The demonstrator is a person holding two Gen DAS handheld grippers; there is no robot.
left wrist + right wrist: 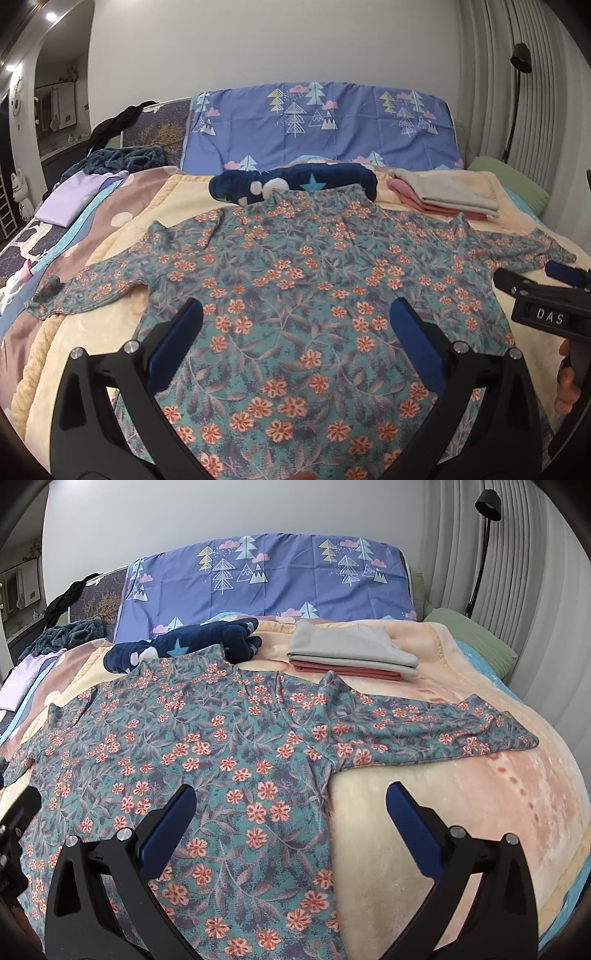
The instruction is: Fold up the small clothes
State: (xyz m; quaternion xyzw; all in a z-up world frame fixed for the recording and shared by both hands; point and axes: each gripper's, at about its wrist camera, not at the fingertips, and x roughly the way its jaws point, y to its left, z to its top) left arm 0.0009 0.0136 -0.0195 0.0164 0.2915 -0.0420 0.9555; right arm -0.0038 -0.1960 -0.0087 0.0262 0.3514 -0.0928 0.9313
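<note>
Both sleeves of the shirt (295,280) show only in the left view; the right view loses the left cuff. Shirt lies flat on the bed (443,812), collar toward the headboard, sleeves spread crosswise. Left gripper (295,328) and right gripper (291,812) hover over it, jaws spread, empty.

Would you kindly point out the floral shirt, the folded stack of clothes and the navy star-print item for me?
floral shirt (295,295): left wrist view, middle of its body.
folded stack of clothes (351,650): right wrist view, grey top layer.
navy star-print item (314,182): left wrist view, beside the star.
</note>
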